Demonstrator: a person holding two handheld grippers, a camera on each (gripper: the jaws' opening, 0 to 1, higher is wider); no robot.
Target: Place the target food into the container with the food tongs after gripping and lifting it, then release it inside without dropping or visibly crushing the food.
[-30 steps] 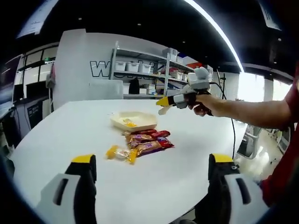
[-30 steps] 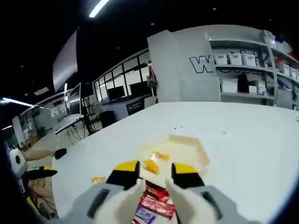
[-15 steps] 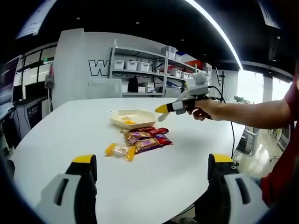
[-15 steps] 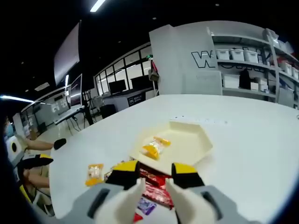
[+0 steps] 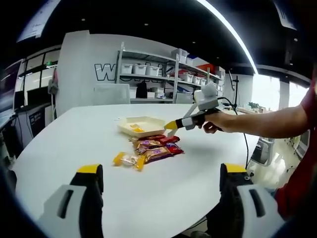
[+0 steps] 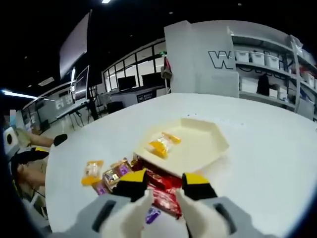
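A broad white round-edged table (image 5: 64,144) fills the foreground. Far behind stand metal storage shelves (image 5: 148,74) holding white bins. A long ceiling light strip (image 5: 230,34) glows overhead.

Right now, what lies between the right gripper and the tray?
In the right gripper view, red snack packs lie between the right gripper and the tray, reaching its near edge.

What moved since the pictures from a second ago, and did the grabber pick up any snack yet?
The right gripper has come down from above the tray toward the red snack packets, jaws a little apart and empty. Nothing was picked up or let go. The yellow candy in the tray, the loose yellow candy, the packets and the left gripper stayed as they were.
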